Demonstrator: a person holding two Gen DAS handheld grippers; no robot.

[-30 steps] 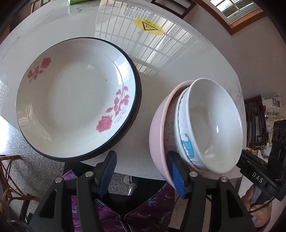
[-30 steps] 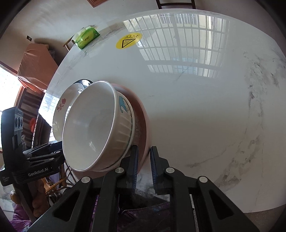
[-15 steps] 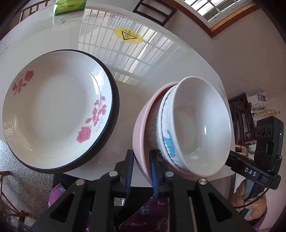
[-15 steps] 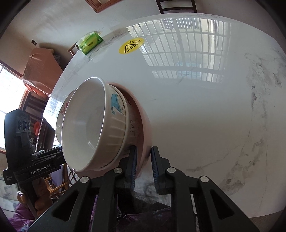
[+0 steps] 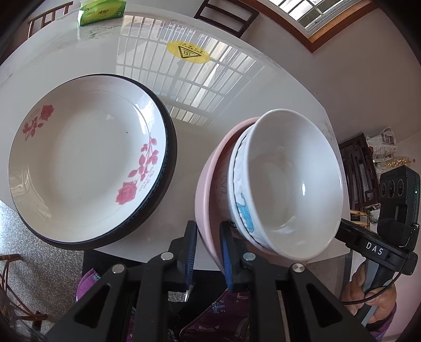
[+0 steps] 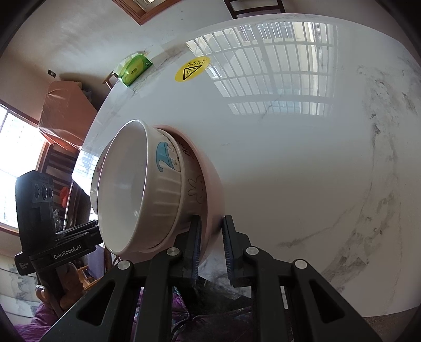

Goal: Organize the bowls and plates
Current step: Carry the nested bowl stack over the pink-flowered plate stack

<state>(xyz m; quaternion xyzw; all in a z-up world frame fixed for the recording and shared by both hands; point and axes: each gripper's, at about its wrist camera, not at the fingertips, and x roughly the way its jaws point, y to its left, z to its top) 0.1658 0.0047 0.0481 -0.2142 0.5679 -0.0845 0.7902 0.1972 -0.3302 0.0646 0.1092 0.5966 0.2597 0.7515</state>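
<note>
A pink bowl (image 5: pixel 208 189) holds a white bowl with a blue print (image 5: pixel 289 184) nested in it. Both are tilted and lifted above the white round table (image 5: pixel 200 136). My left gripper (image 5: pixel 208 244) is shut on the pink bowl's near rim. My right gripper (image 6: pixel 211 236) is shut on the pink bowl's (image 6: pixel 213 189) opposite rim, with the white bowl (image 6: pixel 147 189) to its left. A white plate with pink roses, stacked on a black-rimmed plate (image 5: pixel 86 163), lies on the table to the left.
A yellow warning sticker (image 5: pixel 188 52) and a green tissue pack (image 5: pixel 101 11) lie at the table's far side. A dark chair (image 5: pixel 223 13) stands behind the table. The table edge runs just in front of the grippers.
My left gripper closed from wide open onto the pink bowl's rim. The bowls then tilted and rose with both grippers. The plates did not move.
</note>
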